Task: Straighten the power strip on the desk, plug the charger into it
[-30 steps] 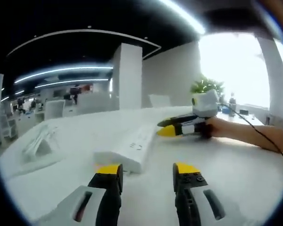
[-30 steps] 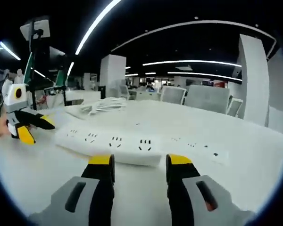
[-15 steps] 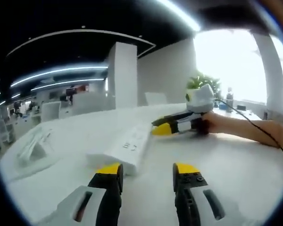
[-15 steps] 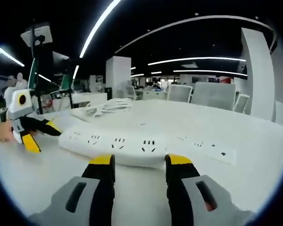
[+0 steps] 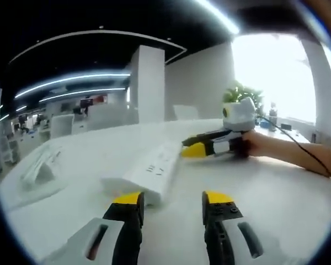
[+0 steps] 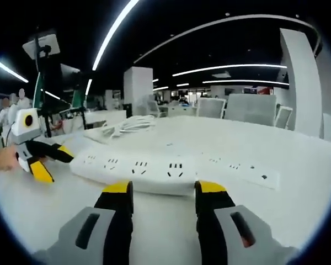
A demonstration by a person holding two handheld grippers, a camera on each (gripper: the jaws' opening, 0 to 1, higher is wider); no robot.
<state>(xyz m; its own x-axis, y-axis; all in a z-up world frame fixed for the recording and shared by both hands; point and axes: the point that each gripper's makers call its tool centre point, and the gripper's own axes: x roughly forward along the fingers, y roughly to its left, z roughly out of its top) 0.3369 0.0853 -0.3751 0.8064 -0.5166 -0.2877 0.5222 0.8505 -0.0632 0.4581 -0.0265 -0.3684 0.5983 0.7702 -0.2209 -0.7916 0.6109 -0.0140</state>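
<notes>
A long white power strip (image 5: 150, 170) lies on the white desk (image 5: 276, 204), running away from my left gripper (image 5: 172, 200). That gripper is open just short of the strip's near end, with nothing between its jaws. In the left gripper view my right gripper (image 5: 186, 149), held by a hand, points at the strip's far part from the right. In the right gripper view the power strip (image 6: 171, 168) lies crosswise just beyond my open right gripper (image 6: 164, 189), socket holes facing up. My left gripper (image 6: 59, 168) stands open at the strip's left end.
A coiled white cord (image 6: 124, 124) lies on the desk behind the strip; the same coiled cord (image 5: 39, 165) appears at the left in the left gripper view. Office chairs (image 6: 248, 113), a white pillar (image 5: 150, 83) and a potted plant (image 5: 241, 93) stand beyond the desk.
Both views shifted only slightly. The right gripper edged a little along the strip and back. Both grippers stay open and the strip lies about where it was.
</notes>
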